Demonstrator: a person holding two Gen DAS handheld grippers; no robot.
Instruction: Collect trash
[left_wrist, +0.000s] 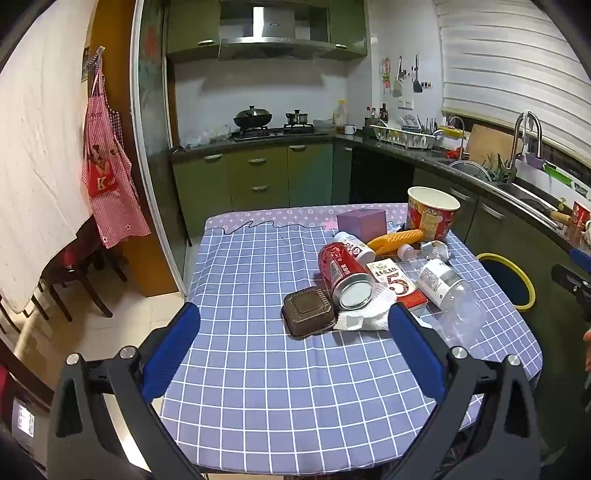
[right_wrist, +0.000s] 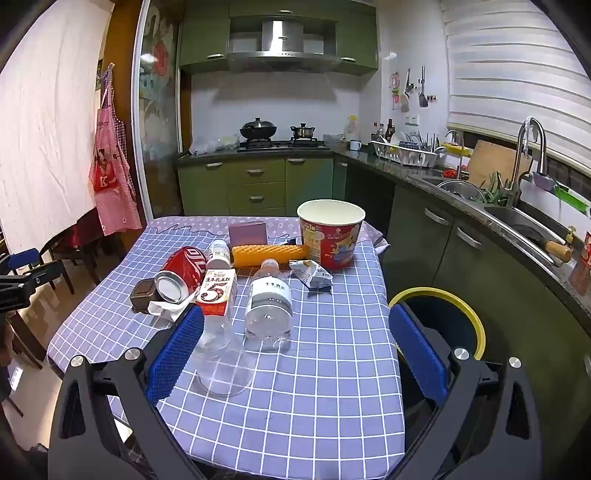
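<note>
While both hand-held grippers (left_wrist: 293, 325) (right_wrist: 295, 328) gape empty, a glossy red can (left_wrist: 341, 273) lies beside crumpled white tissue (left_wrist: 364, 317).

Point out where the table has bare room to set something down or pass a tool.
The near half of the checked tablecloth is bare, as is the left strip beside the brown tray. The far right is crowded: red can, clear bottle, paper bucket nearly touching.

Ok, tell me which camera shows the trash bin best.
The right wrist view: the yellow-rimmed bin shows most of its rim beside the table, behind the open right gripper. In the left wrist view the bin sits far right, partly hidden.
</note>
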